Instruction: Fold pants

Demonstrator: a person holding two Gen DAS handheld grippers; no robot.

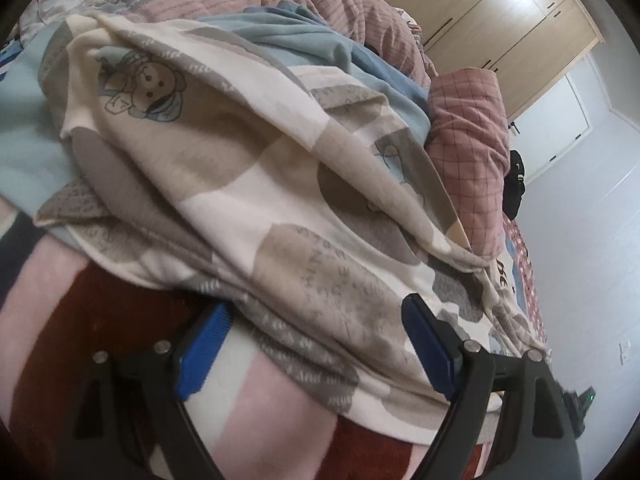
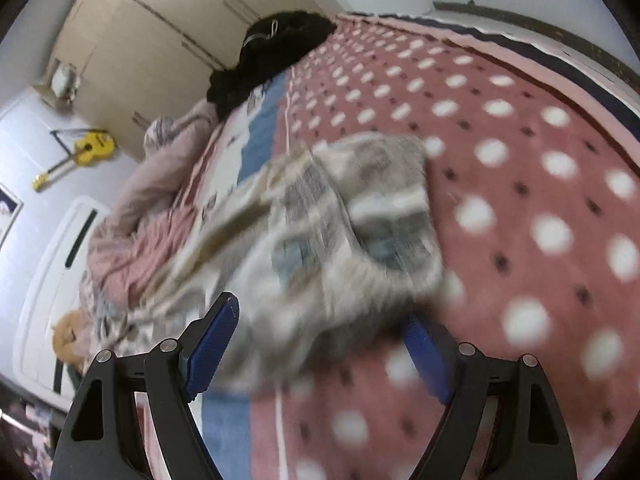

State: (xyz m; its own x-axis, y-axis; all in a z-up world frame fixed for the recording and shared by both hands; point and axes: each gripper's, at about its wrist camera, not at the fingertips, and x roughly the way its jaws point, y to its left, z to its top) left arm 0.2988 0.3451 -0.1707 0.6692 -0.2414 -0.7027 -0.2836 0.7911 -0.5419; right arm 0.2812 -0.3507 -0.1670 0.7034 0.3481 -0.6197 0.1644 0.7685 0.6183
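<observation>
The pants are cream fleece with beige and grey patches and a bear print, lying bunched on the bed. My left gripper is open, its blue-padded jaws on either side of the pants' near edge, with cloth between them. In the right wrist view the pants lie blurred on the pink dotted blanket. My right gripper is open with the pants' near edge between its jaws; its right pad is partly hidden by cloth.
A pink checked duvet and a light blue cloth lie behind the pants. Wooden wardrobes stand beyond. A black garment lies at the bed's far end. A yellow ukulele hangs on the wall.
</observation>
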